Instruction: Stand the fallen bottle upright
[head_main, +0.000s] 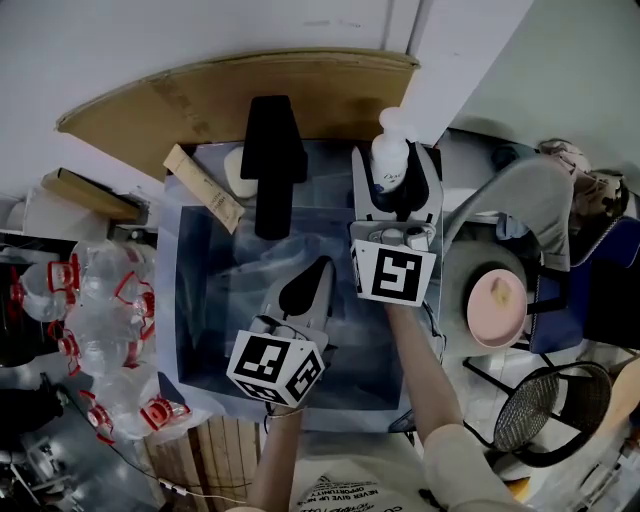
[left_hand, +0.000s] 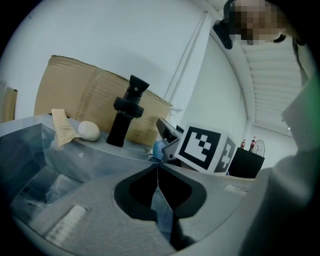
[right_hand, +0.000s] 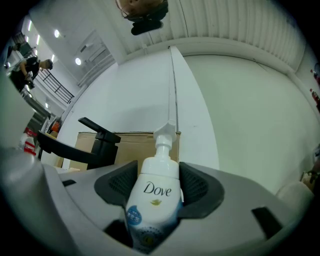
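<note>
The white Dove pump bottle (head_main: 390, 160) (right_hand: 154, 192) sits at the far right corner of the sink, pump end up. My right gripper (head_main: 397, 185) (right_hand: 159, 180) is shut on its body, with a dark pad on each side of the label. The jaws hide the bottle's base, so I cannot tell whether it rests on the ledge. Over the middle of the sink, my left gripper (head_main: 318, 270) (left_hand: 157, 167) is shut with nothing in it, and its tips meet.
A black faucet (head_main: 272, 160) (left_hand: 127, 112) stands at the back of the grey sink (head_main: 200, 300). A white soap (head_main: 238, 172) and a toothbrush box (head_main: 203, 187) lie beside it, with cardboard (head_main: 200, 100) behind. Clear plastic bottles (head_main: 100, 330) are at the left, a pink plate (head_main: 497, 305) at the right.
</note>
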